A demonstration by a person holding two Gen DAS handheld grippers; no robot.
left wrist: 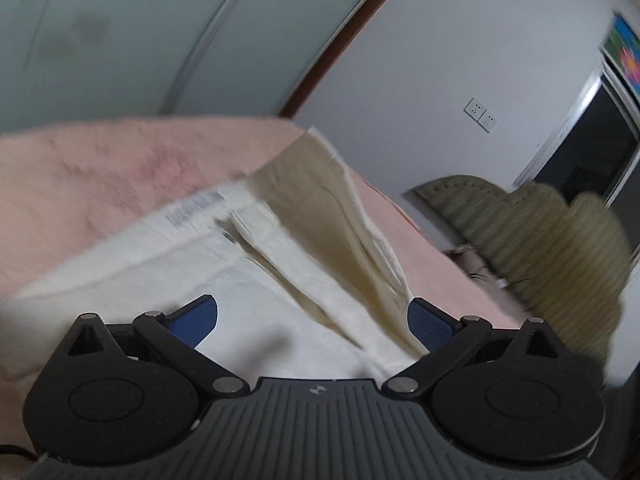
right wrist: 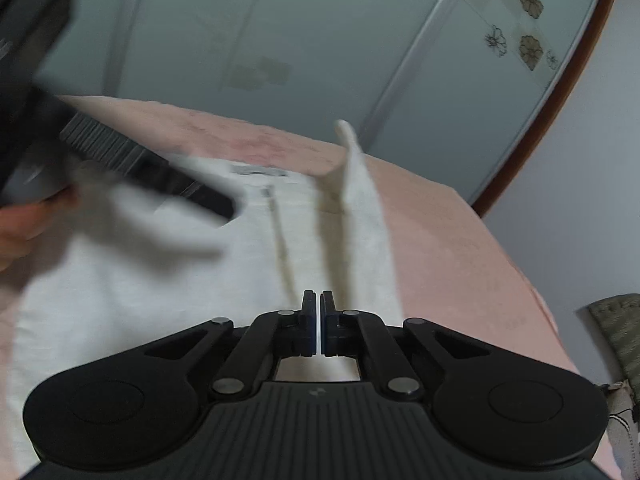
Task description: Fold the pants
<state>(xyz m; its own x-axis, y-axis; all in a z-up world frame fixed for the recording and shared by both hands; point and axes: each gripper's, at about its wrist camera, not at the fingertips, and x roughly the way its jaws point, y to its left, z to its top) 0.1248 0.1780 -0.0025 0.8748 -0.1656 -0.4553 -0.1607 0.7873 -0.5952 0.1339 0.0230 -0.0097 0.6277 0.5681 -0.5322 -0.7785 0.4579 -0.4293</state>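
Mid-fold: right gripper [right wrist: 319, 320] pinched shut on lifted pants [right wrist: 360, 208] edge, left gripper [left wrist: 312, 322] open, empty; next, carry edge across.

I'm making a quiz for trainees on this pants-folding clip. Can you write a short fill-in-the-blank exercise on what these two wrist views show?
1. The white pants lie on a blanket whose colour is ____.
2. The jaws of the right gripper stand ____.
3. The jaws of the left gripper stand ____.
4. A strip of the pants' cloth rises from the ____ gripper.

Missing words: pink; shut; open; right
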